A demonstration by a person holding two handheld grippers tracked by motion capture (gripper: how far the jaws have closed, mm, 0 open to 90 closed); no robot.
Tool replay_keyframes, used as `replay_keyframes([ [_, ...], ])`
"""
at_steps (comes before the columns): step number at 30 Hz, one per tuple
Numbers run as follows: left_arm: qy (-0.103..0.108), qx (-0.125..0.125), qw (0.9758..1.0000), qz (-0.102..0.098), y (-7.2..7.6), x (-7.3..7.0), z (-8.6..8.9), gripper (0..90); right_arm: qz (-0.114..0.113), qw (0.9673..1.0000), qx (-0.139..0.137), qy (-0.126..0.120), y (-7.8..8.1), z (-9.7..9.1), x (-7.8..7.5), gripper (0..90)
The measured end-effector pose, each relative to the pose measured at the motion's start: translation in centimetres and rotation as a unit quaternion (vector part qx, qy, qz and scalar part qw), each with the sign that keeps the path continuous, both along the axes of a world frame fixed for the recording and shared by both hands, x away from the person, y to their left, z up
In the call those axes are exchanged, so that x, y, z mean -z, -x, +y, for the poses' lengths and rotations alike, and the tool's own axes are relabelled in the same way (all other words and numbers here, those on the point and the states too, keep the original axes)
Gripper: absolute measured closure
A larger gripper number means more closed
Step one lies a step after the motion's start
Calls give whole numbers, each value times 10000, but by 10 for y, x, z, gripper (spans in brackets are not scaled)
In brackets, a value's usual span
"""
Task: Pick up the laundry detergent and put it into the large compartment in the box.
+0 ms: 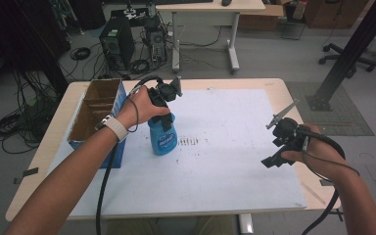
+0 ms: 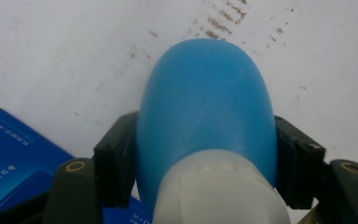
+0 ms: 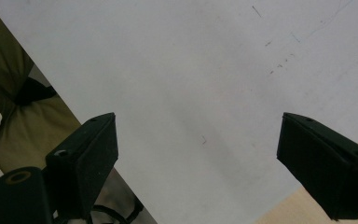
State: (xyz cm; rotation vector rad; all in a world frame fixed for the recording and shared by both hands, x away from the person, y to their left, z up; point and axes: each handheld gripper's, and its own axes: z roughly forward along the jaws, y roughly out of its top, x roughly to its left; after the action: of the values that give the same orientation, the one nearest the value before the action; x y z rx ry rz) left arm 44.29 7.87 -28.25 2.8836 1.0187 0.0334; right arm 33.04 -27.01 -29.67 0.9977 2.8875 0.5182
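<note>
Leftmost, open cardboard box (image 1: 95, 111) at tabletop (image 1: 254, 84) edge. Just beside it, left tongs (image 2: 205, 154) clamp blue bottle (image 1: 162, 136) near white cap, bottle upright on white sheet (image 1: 225, 156). Right tongs (image 3: 198, 158) spread wide, empty, above sheet's right side.

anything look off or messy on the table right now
Only the white sheet: a patch of dark smudges sits just right of the upright blue plastic bottle, which the left tongs grip. Nothing spilled or tipped.
</note>
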Motion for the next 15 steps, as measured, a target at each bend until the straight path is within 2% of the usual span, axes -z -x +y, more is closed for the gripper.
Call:
replay_keyframes([
  [15, 4, -22, 10000, -17, 0, 0, 0, 372, -12, 10000, -14, -13, 0, 0, 0, 126],
])
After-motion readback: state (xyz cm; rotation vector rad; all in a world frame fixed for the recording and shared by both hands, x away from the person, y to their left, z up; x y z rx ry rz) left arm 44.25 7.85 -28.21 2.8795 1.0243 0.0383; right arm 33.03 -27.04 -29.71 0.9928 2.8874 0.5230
